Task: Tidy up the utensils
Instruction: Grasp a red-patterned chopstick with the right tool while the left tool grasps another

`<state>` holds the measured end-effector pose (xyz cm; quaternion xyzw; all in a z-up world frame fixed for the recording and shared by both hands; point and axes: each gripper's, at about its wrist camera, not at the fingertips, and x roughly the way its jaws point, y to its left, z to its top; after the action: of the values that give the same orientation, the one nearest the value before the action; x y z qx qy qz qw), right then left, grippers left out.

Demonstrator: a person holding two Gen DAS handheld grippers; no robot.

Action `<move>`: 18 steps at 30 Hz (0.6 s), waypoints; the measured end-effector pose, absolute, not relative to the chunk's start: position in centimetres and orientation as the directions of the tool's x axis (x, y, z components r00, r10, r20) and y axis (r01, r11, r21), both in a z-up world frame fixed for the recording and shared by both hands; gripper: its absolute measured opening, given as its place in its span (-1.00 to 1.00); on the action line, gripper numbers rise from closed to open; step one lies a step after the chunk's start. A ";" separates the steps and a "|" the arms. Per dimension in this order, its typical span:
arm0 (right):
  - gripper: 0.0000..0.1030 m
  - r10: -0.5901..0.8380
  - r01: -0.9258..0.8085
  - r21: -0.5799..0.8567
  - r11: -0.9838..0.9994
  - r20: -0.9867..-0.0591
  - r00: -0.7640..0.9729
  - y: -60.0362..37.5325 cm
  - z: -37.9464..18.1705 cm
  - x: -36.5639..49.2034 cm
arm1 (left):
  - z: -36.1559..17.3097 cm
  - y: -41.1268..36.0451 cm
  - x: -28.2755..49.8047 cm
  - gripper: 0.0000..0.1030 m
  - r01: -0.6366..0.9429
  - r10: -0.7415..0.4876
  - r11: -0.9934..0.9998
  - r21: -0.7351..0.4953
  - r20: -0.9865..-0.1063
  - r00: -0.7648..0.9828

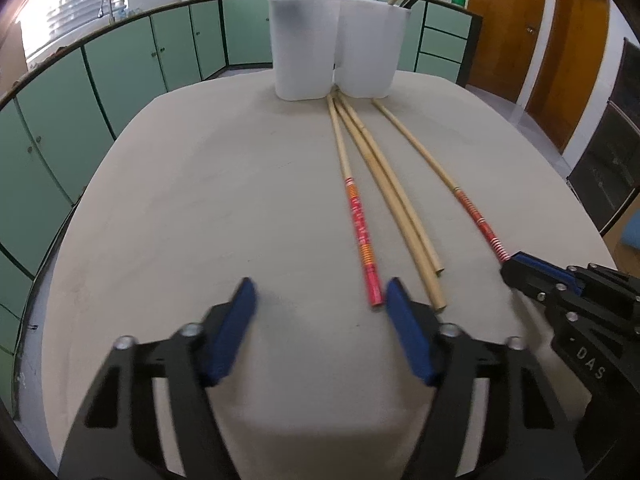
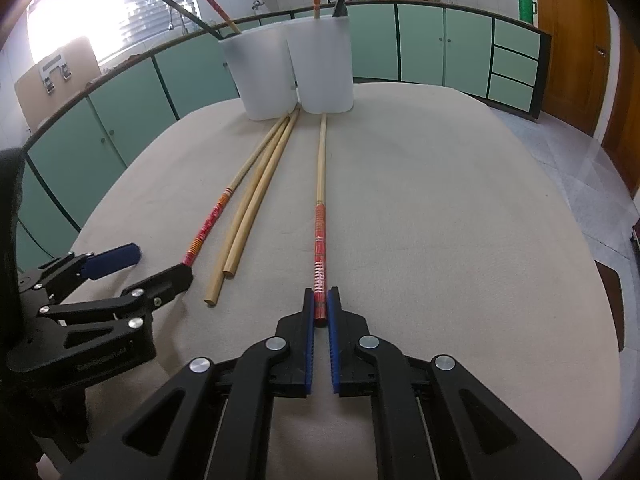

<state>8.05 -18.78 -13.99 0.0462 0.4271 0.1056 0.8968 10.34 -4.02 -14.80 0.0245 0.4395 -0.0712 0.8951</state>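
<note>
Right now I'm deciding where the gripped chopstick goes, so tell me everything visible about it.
The gripped chopstick is a long slim stick, pale bamboo-looking toward its tip, with a red patterned handle ringed by white bands. It lies flat on the beige table, tip pointing at the white holder without clearly touching it. The right tongs are shut on its red butt end. It lies apart from the other three chopsticks.

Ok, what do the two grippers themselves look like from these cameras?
Both match: the left gripper and right gripper have black plastic linkage arms with cut-out slots and round silver pivot bolts. Each finger carries a long blue pad; the right gripper's pads show fine ridges. White lettering is printed on each body, too blurred to read fully. No cables, hands or sleeves show.
</note>
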 end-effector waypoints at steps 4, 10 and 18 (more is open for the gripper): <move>-0.87 0.226 -0.149 0.170 0.974 -0.756 0.614 -18.7 -14.0 8.0 | -14.7 -4.2 10.2 -0.58 0.159 -0.111 0.987 -0.015 -0.785 0.610; -0.88 0.212 -0.150 0.150 0.977 -0.754 0.622 -18.5 -13.8 7.9 | -14.7 -4.3 10.0 -0.90 0.172 -0.129 0.985 -0.029 -0.782 0.610; -0.89 0.216 -0.148 0.158 0.976 -0.721 0.658 -19.1 -12.4 7.3 | -12.9 -3.2 8.9 -0.90 0.165 -0.132 0.986 -0.031 -0.754 0.643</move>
<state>7.26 -19.08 -12.37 0.0428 0.4010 0.1000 0.9096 8.91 -3.24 -12.86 0.0204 0.4142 -0.0819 0.9062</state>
